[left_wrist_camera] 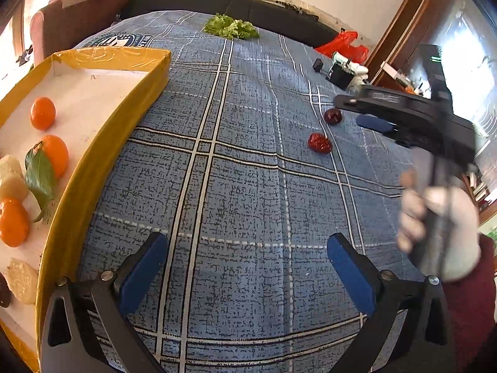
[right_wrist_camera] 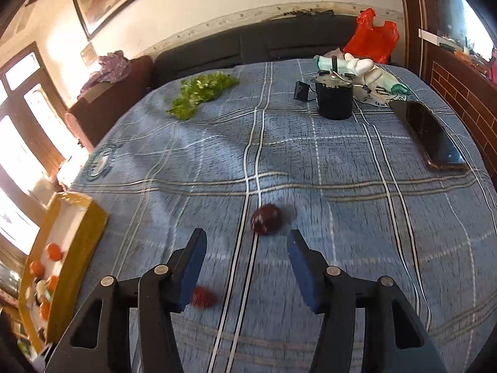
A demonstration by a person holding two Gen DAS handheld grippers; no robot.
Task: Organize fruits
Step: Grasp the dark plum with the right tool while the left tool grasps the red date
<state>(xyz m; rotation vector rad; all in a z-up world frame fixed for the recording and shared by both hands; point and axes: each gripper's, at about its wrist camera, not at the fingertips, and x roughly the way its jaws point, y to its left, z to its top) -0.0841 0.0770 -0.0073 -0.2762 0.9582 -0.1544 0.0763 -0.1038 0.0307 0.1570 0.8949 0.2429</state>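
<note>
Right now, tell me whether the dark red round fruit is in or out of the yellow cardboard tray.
Out: dark red fruit lies on blue plaid cloth, away from tray.

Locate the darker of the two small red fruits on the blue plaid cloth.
In the right wrist view the dark red fruit lies just ahead of the open right gripper, beyond the brighter red fruit.

No readable text; round crest print on blue plaid cloth point(left_wrist_camera: 248, 155) has lettering, too warped to read.

Oranges point(left_wrist_camera: 43, 113) in tray point(left_wrist_camera: 102, 143); jaws apparently empty.
</note>
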